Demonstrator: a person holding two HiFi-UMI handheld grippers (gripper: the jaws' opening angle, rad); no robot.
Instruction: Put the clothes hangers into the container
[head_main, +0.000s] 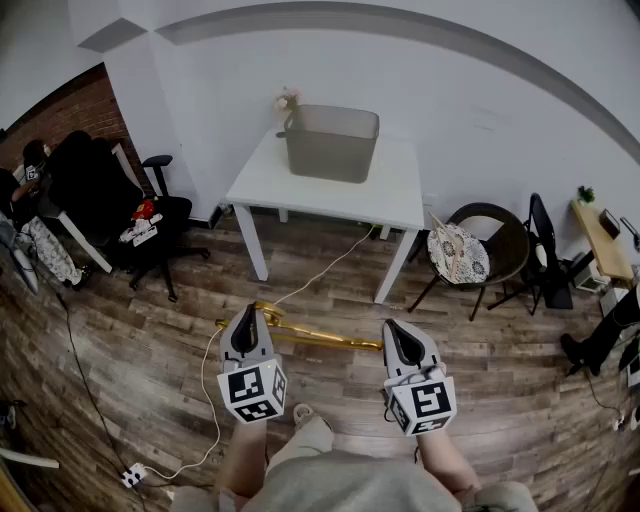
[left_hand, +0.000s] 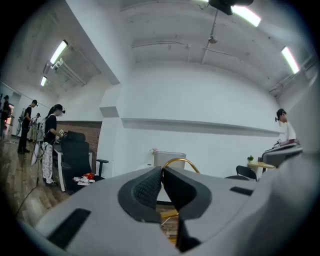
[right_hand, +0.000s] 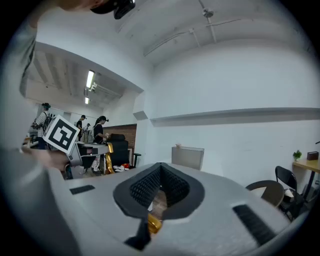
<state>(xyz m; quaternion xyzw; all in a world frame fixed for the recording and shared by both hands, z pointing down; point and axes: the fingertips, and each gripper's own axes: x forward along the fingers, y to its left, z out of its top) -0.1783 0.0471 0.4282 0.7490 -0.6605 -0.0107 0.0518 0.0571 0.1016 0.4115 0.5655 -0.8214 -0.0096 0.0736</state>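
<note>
A gold clothes hanger (head_main: 320, 337) hangs level above the wooden floor, held between my two grippers. My left gripper (head_main: 246, 322) is shut on its hook end, and the gold hook (left_hand: 181, 162) curves up just past the closed jaws. My right gripper (head_main: 396, 336) is shut on the other end, where a gold piece of the hanger (right_hand: 154, 225) shows under the jaws. The grey container (head_main: 332, 142) stands on a white table (head_main: 300, 188) ahead, well beyond both grippers. It also shows as the grey bin (left_hand: 169, 159) in the left gripper view and the grey bin (right_hand: 188, 157) in the right one.
A black office chair (head_main: 120, 195) stands left of the table. A round chair with a patterned cushion (head_main: 462, 250) stands to the right. A white cable (head_main: 205, 400) runs across the floor to a power strip (head_main: 132, 475). Several people stand at the far left (left_hand: 50, 142).
</note>
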